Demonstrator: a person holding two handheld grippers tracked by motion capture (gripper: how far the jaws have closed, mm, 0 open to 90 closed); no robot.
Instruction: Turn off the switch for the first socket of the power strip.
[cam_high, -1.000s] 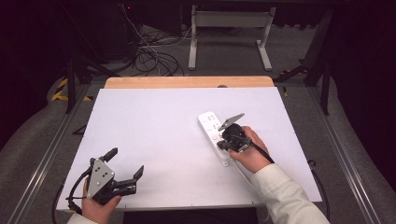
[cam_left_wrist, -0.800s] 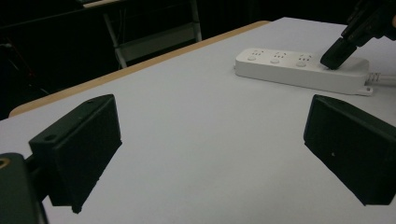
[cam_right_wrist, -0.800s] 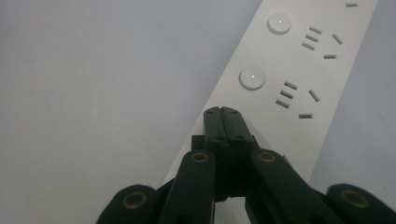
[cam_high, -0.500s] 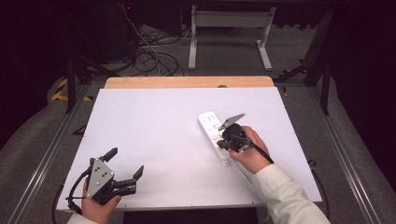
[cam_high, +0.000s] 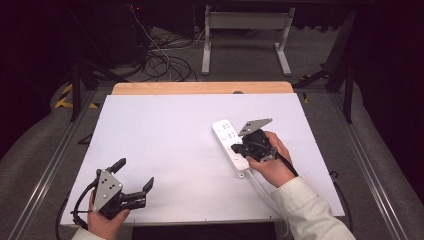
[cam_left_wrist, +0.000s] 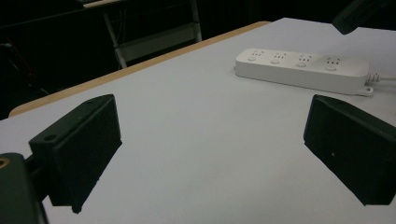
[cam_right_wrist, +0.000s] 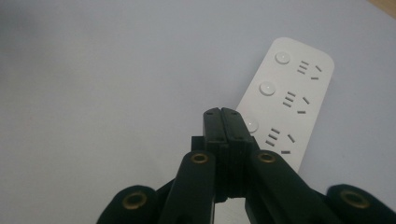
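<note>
Right claw (cam_right_wrist: 222, 114) lifted slightly, closed above power strip (cam_right_wrist: 294, 100); left claw (cam_left_wrist: 210, 154) apart, unmoved

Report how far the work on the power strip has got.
Done: nothing I can confirm; whether any switch is pressed is unclear. In hand: the right gripper, jaws shut, hangs above the power strip by a round button. The left gripper rests open, apart. Left: likely the other buttons.

My right claw (cam_right_wrist: 223, 112), jaws pressed together with nothing between them, points at a white power strip (cam_right_wrist: 289, 100) lying on the pale counter (cam_right_wrist: 102, 84). I see the claw's tip beside the strip's third round button (cam_right_wrist: 252, 124); whether it touches, I cannot tell.
</note>
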